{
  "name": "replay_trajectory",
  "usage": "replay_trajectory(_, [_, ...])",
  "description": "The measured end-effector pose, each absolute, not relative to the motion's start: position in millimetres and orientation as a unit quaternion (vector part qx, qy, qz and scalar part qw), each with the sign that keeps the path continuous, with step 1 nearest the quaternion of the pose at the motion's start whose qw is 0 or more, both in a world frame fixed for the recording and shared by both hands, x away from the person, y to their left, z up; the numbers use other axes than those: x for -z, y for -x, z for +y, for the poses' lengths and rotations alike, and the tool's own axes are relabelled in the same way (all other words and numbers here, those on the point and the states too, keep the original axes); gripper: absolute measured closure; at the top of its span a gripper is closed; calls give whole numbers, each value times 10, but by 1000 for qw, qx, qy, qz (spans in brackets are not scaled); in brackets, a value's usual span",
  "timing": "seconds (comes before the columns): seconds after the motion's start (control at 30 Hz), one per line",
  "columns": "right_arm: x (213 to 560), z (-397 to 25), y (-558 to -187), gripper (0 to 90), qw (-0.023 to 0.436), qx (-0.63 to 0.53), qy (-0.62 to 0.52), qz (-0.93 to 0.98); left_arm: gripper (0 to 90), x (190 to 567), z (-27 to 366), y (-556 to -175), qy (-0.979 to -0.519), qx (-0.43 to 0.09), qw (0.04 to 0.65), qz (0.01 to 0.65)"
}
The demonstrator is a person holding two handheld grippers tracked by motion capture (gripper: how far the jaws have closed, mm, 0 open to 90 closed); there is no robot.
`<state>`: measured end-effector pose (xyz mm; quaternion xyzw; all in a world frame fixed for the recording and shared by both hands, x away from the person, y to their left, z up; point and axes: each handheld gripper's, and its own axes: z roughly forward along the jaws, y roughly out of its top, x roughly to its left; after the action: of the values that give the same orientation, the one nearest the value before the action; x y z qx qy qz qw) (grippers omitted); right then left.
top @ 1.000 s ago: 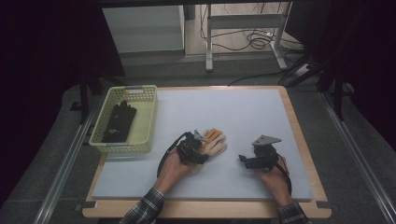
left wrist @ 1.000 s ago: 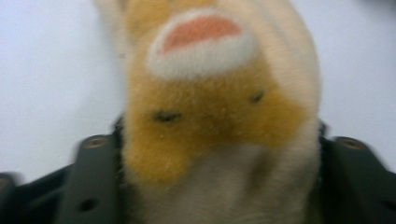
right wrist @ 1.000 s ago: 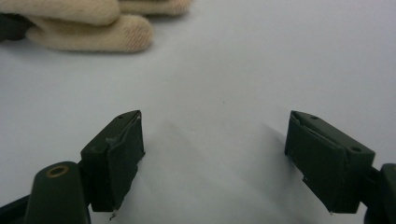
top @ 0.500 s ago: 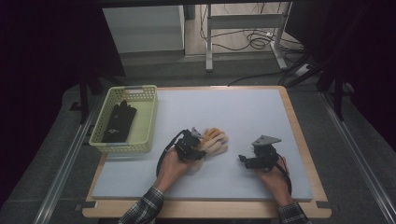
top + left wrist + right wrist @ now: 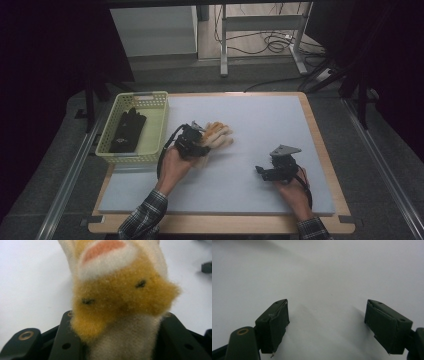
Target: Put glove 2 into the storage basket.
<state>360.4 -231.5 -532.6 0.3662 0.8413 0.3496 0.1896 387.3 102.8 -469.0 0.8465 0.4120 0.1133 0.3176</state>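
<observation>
Pale grey matting covers the counter (image 5: 260, 150), which sits in a dim room with cables on the floor behind. On it, left of centre, lies a fuzzy glove (image 5: 216, 136), cream with orange-tan patches. The left claw (image 5: 192, 144) is clamped on its near end: in the left gripper view the plush fabric (image 5: 120, 307) bulges up between the two black jaws, which press against it on either side. From that grip the glove runs away from the hand, up and to the right across the mat in the high view, so its long axis points roughly away from the basket.

The yellow basket (image 5: 159, 107) stands just left of the left claw, at the counter's left edge, with a black glove (image 5: 127, 130) already lying inside along its length. That is the relation the coming move seems to turn on: the basket lies to the left of the held glove, close by, while the glove's free end trails off the opposite way. A short carry leftward and over the rim would likely do, with the loose fingers dragging behind.

The right claw (image 5: 272, 170) rests well apart, on the right half of the mat. Its jaws stand wide open over bare mat in the right gripper view (image 5: 325, 327), holding nothing. The left hand is plainly the nearer one to both glove and basket.
</observation>
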Motion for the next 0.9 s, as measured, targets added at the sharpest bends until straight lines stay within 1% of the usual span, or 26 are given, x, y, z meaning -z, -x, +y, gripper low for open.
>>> replay_trajectory(0.57, [5327, -2317, -3606, 191, 190, -350, -365, 842, 578, 4275, 1615, -4053, -809, -154, 313, 473])
replay_trajectory(0.9, [5328, -2316, -3606, 191, 190, -351, -365, 841, 572, 4154, 1969, -4124, -786, -172, 307, 508])
